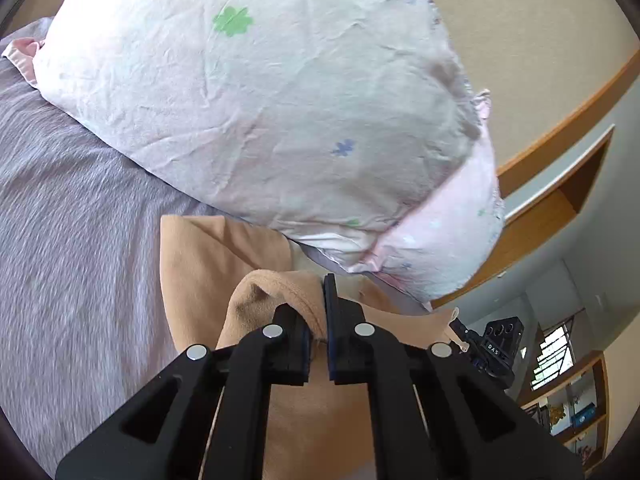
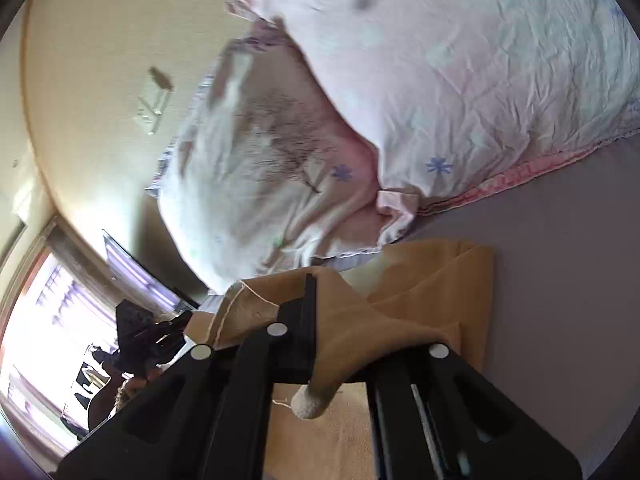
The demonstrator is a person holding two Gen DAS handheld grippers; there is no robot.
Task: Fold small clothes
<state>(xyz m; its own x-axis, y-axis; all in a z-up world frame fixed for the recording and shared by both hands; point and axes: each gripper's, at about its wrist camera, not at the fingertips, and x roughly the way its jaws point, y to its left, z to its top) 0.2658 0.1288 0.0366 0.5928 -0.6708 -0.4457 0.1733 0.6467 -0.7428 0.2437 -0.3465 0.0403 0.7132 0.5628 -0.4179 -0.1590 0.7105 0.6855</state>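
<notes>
A small tan fleece garment (image 1: 200,256) lies on the grey bed cover (image 1: 72,208), up against a pillow. My left gripper (image 1: 318,320) is shut on a raised fold of the garment's edge, lifted off the bed. My right gripper (image 2: 320,308) is shut on another part of the tan garment (image 2: 448,280); the cloth drapes over its right finger and hides it. The right gripper also shows in the left wrist view (image 1: 496,344), holding the garment's far corner. The left gripper shows at the left of the right wrist view (image 2: 152,336).
A large pale pink pillow with clover prints (image 1: 260,112) lies on the bed just beyond the garment; it also shows in the right wrist view (image 2: 460,72). A beige wall with wooden trim (image 1: 560,120) and shelves (image 1: 576,404) stand to the right. A bright window (image 2: 44,312) is at the left.
</notes>
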